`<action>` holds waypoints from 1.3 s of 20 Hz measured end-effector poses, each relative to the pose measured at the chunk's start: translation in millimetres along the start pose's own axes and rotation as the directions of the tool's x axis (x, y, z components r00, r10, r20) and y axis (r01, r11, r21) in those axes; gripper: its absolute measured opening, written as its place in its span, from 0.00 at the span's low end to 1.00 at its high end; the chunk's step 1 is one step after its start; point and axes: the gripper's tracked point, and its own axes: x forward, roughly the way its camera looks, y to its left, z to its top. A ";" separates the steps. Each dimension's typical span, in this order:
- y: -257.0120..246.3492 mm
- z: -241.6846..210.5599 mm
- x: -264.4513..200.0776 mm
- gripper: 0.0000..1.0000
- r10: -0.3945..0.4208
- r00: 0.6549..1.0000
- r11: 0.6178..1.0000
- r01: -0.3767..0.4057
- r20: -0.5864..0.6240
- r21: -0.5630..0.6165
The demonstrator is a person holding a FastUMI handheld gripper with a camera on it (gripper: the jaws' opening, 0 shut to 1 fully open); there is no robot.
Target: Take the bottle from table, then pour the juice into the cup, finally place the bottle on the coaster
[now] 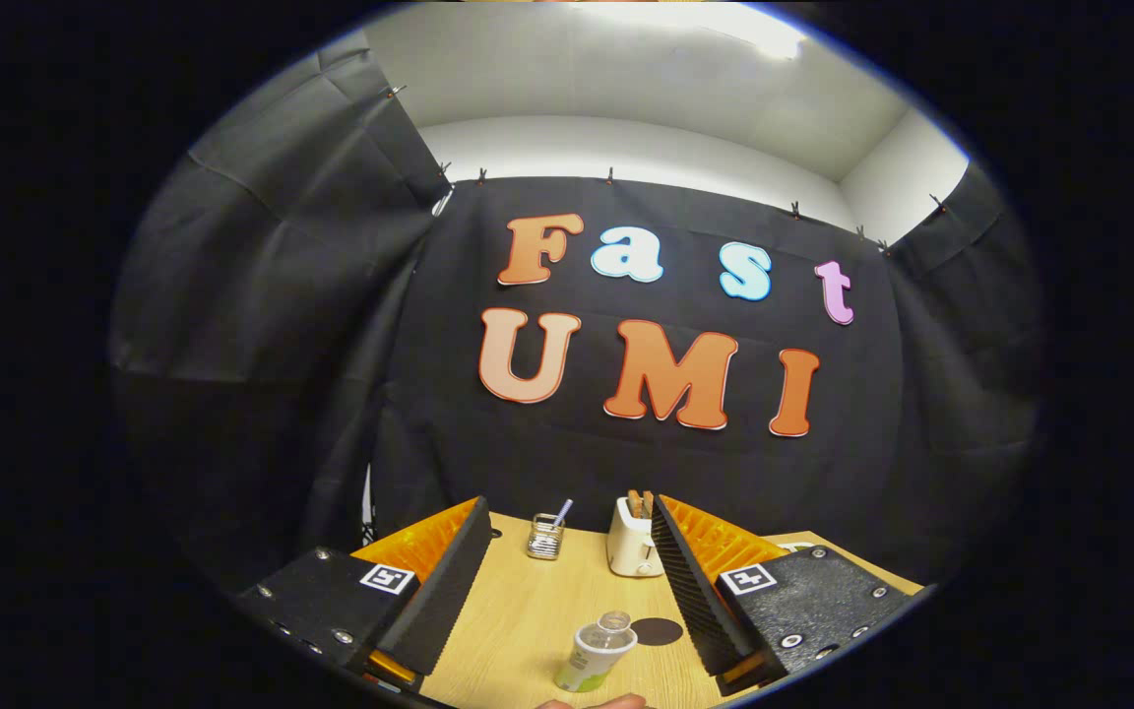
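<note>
Black cloth walls close in a light wooden table. One small bottle stands upright on it, between the spread fingers of the gripper, which is wide apart and holds nothing. The bottle has a clear neck, no cap visible, and a white-and-green label too small to read. One dark round coaster lies just beside it. Beyond stand one white toaster and one glass jar with a straw.

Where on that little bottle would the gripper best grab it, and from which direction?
Probably round the labelled body of the bottle, below the narrow clear neck, coming in level from the near side. It stands upright on the table, and the open gripper looks wide enough to straddle it.
</note>
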 end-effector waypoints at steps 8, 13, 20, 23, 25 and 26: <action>-12.3 -67.7 9.5 0.97 -0.103 0.990 0.994 0.100 -0.094 -0.037; -16.7 -107.4 12.0 0.97 -0.136 0.981 0.990 0.139 -0.140 0.013; -11.3 -189.3 15.6 0.97 -0.067 0.965 0.993 0.089 -0.252 0.079; -11.7 -226.0 21.0 0.98 -0.097 0.944 0.989 0.127 -0.315 0.078; -5.5 -244.5 24.7 0.98 -0.094 0.933 0.989 0.129 -0.347 0.078; -2.6 -250.6 26.2 0.98 -0.089 0.930 0.989 0.127 -0.357 0.082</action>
